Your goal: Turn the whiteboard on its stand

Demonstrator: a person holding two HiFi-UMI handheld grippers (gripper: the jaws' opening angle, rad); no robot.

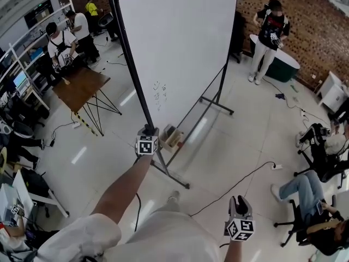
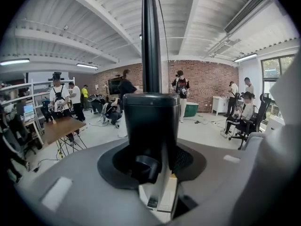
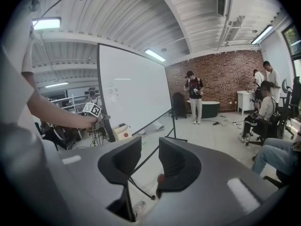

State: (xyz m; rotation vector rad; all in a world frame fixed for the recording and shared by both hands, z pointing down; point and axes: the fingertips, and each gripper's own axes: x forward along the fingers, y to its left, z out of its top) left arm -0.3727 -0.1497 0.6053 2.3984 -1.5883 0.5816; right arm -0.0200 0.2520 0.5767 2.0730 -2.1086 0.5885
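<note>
Whiteboard [image 1: 180, 48] stands centre frame. My left gripper [image 1: 147, 131] pinches its black edge post [image 2: 150, 121] low down, presumably for leverage to swing it. Right gripper [image 1: 240, 202], lower right: jaws spread, empty, held clear.

From my screen I see a pale, glossy tiled floor [image 1: 240, 141] that mirrors the long white tube lights [image 3: 47, 23] fixed under a white beamed ceiling [image 2: 94, 22]. A red brick wall [image 1: 311, 21] closes the far end. A round dark-green tub with a white top [image 1: 281, 64] stands before it, with a low white cabinet [image 1: 334, 89] near it. A brown wooden folding table [image 1: 79, 86] sits beside white metal shelving [image 1: 22, 59]. A dark-framed window [image 2: 273, 74] lets in daylight at the right of the left gripper view.
</note>
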